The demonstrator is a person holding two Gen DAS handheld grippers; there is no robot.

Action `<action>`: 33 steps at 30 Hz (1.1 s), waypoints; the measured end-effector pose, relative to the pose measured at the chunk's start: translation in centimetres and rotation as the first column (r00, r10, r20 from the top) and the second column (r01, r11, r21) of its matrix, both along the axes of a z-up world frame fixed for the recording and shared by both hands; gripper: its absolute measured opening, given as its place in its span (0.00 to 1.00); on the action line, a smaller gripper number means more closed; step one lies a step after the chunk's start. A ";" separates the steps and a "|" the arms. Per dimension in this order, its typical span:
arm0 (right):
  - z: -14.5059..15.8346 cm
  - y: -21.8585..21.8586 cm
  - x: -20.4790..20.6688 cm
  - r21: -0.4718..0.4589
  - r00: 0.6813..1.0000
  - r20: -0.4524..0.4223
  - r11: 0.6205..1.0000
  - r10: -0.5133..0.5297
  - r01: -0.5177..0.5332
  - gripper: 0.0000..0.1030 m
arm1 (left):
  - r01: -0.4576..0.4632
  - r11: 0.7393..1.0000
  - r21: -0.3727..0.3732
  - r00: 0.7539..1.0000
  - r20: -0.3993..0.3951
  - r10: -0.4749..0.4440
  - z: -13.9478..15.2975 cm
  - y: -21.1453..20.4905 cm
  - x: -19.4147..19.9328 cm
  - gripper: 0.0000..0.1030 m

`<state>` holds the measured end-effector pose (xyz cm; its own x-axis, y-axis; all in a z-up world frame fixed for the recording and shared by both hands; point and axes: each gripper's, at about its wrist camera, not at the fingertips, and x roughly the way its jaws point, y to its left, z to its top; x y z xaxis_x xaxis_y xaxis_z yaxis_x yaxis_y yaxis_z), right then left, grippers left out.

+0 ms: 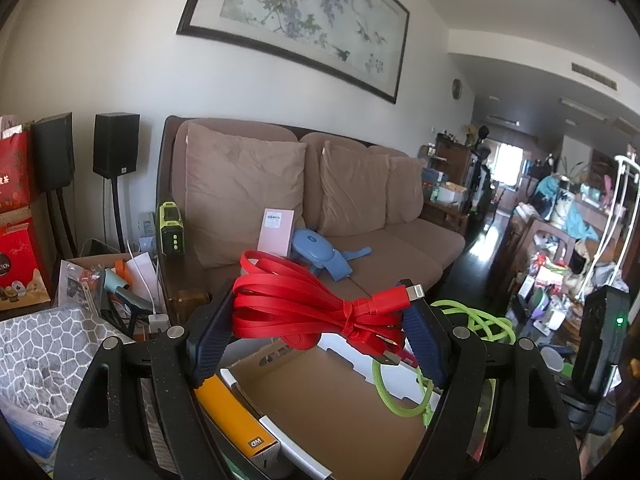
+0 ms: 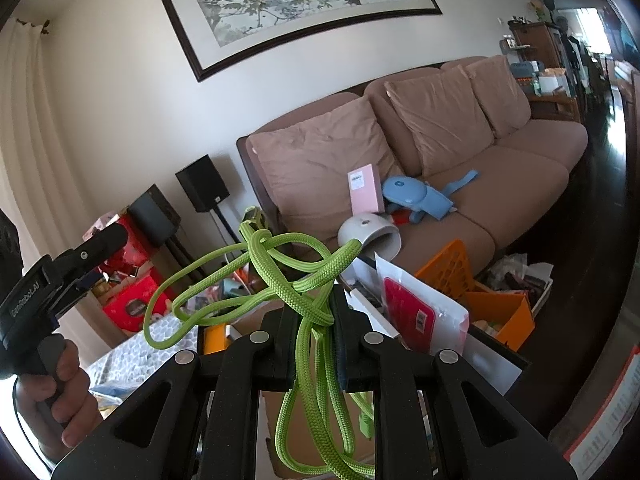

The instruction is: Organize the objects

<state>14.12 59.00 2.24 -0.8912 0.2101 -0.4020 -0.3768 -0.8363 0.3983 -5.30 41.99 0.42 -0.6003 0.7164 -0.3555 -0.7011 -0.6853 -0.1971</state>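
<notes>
Cables hang over the open cardboard box: the left hand-held gripper clamps the red bundle at frame centre, the right hand-held gripper pinches the green cord, whose loose loops could snag.

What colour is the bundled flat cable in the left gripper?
Red. The flat cable shows best in the left wrist view.

Left claw spread wide around a held bundle, right claw clamped nearly closed, both tilted slightly downward
</notes>
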 end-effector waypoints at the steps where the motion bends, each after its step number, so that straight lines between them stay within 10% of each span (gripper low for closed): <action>1: 0.0 0.0 -0.1 0.001 1.000 0.004 1.000 0.000 0.000 0.13 | 0.002 1.000 0.001 1.000 0.002 -0.002 0.0 0.0 0.1 0.73; 33: -1.1 0.3 -0.7 -0.022 0.998 0.061 1.000 0.010 -0.009 0.13 | 0.032 0.999 -0.026 0.999 0.029 -0.031 -1.0 1.0 0.0 0.73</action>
<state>13.41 59.32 1.09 -0.8666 0.1922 -0.4604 -0.3931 -0.8313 0.3930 -5.28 43.02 -0.62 -0.5670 0.7248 -0.3913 -0.7168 -0.6682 -0.1990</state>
